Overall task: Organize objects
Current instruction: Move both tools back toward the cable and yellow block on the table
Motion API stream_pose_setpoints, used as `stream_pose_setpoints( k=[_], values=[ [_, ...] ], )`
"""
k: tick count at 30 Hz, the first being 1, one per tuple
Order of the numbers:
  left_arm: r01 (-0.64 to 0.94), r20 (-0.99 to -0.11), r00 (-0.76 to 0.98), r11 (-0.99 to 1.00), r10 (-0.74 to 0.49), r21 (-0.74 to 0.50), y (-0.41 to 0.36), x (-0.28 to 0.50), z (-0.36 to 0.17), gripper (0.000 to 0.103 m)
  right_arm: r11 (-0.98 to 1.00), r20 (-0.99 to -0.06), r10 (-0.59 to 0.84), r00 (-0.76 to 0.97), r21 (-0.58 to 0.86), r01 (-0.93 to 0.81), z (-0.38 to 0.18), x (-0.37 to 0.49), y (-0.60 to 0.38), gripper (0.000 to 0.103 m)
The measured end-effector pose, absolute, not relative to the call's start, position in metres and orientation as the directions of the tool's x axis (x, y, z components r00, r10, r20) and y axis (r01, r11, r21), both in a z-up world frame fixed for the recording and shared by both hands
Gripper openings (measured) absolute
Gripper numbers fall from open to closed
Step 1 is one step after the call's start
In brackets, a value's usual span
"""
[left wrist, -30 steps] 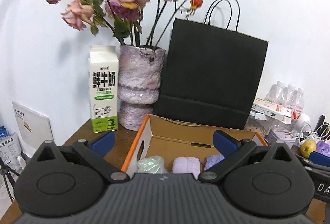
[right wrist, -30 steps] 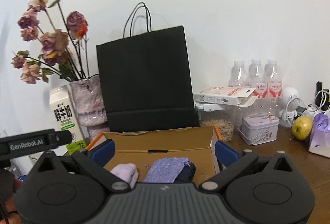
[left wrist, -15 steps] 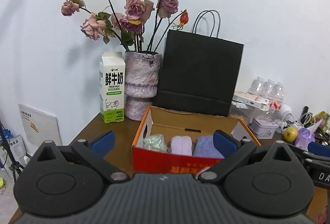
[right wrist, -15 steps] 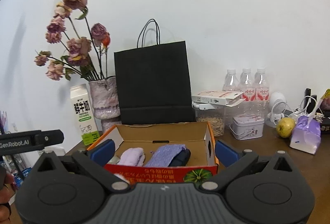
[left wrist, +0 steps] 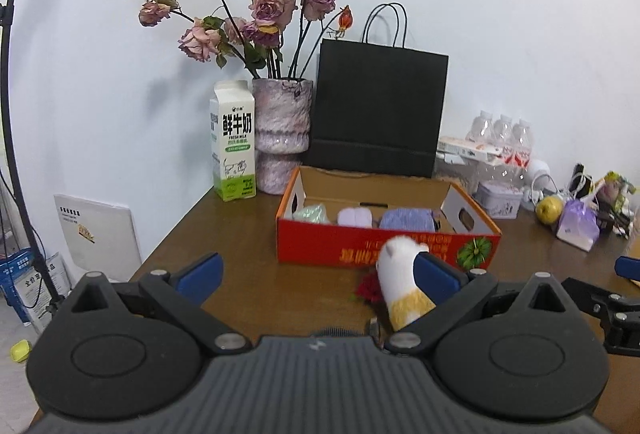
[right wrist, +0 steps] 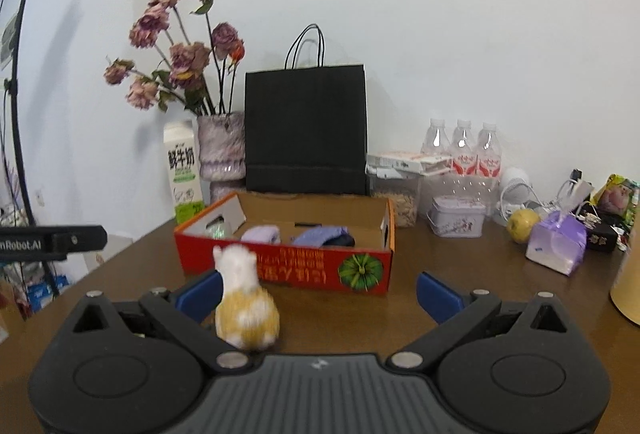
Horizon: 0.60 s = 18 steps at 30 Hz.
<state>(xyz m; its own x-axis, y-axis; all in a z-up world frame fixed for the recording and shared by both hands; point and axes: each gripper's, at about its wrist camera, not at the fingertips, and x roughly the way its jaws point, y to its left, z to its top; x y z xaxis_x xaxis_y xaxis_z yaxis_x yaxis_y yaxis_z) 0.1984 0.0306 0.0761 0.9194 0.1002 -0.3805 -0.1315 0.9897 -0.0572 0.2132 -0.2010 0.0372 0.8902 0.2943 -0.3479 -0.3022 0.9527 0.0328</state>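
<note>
Plush toy (right wrist: pixel 244 304) (white head, yellow body) stands upright.

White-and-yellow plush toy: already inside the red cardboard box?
No, the white-and-yellow plush toy sits on the brown wooden table in front of the red cardboard box, outside its front wall.

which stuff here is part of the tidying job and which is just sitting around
Part of the job:
- white and yellow rolled sock on the table
- red cardboard box
- pale purple rolled socks in it
- open left claw, open right claw

Just lying about:
- black paper bag
- milk carton
- vase of dried roses
- yellow apple
- three water bottles
</note>
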Motion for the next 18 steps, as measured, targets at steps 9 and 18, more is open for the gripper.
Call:
stream_pose_setpoints(
  k=[9, 18],
  values=[
    [-0.131, -0.427, 0.898, 0.991, 0.104, -0.036, 0.033, 0.162, 0.054, 0.103, 0.950, -0.417, 0.289, 0.862, 0.012, -0.312, 0.007, 0.176, -0.218, 0.103],
    [-0.113, -0.450, 0.889, 0.993, 0.080, -0.046, 0.032, 0.142, 0.033, 0.103, 0.952, -0.446, 0.279, 0.850, 0.013, -0.305, -0.010, 0.160, -0.235, 0.103]
  ],
)
